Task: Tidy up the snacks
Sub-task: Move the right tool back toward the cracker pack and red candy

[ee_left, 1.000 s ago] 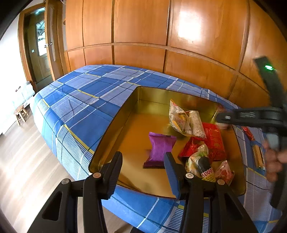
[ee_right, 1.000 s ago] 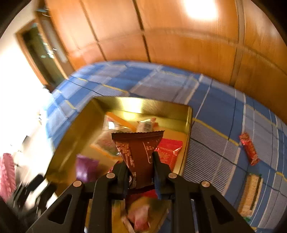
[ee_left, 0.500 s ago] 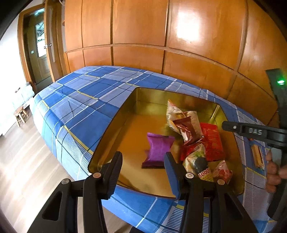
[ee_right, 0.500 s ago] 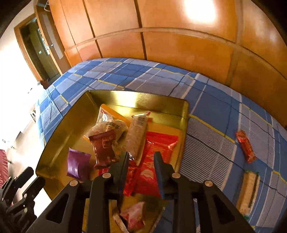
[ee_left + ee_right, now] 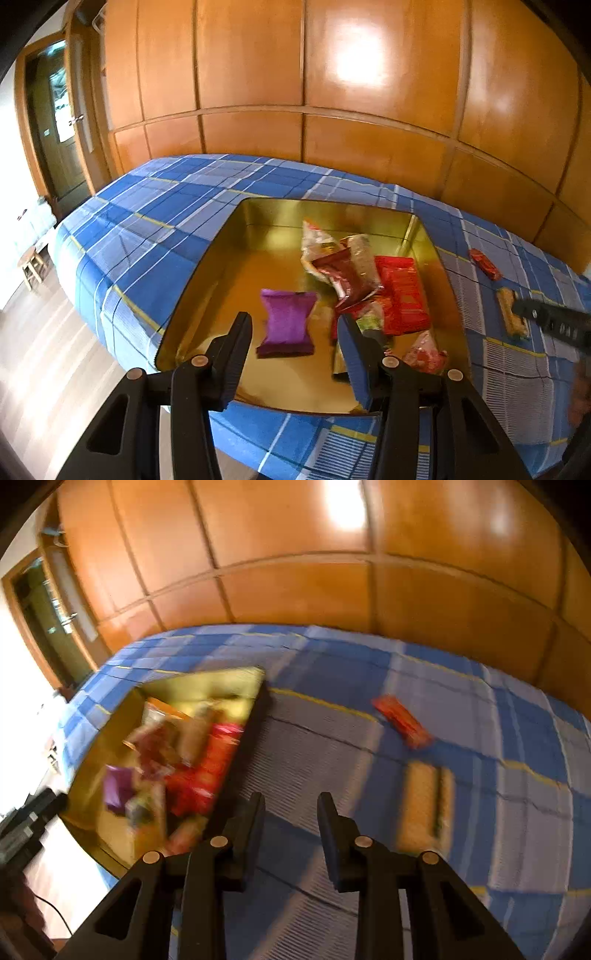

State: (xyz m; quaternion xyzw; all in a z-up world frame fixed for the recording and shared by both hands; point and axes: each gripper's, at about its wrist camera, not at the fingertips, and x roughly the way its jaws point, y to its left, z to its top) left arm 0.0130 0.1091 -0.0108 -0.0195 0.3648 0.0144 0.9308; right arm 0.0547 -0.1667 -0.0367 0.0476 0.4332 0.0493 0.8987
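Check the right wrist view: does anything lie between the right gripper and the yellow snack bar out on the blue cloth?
Nothing visible does. The right gripper has empty, parted jaws over bare blue plaid cloth, and the yellow snack bar lies flat to its right with only cloth between. The red packet lies farther back, and the gold tray sits off to the left.

Brown packet (image 5: 345,277) now in tray (image 5: 207,273).

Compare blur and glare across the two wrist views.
Left wrist: mostly sharp, purple packet and gold tray crisp; strong glare patch on the wood panels; fisheye bending. Right wrist: heavy motion smear over tray and red bar; only the right gripper stays sharp.
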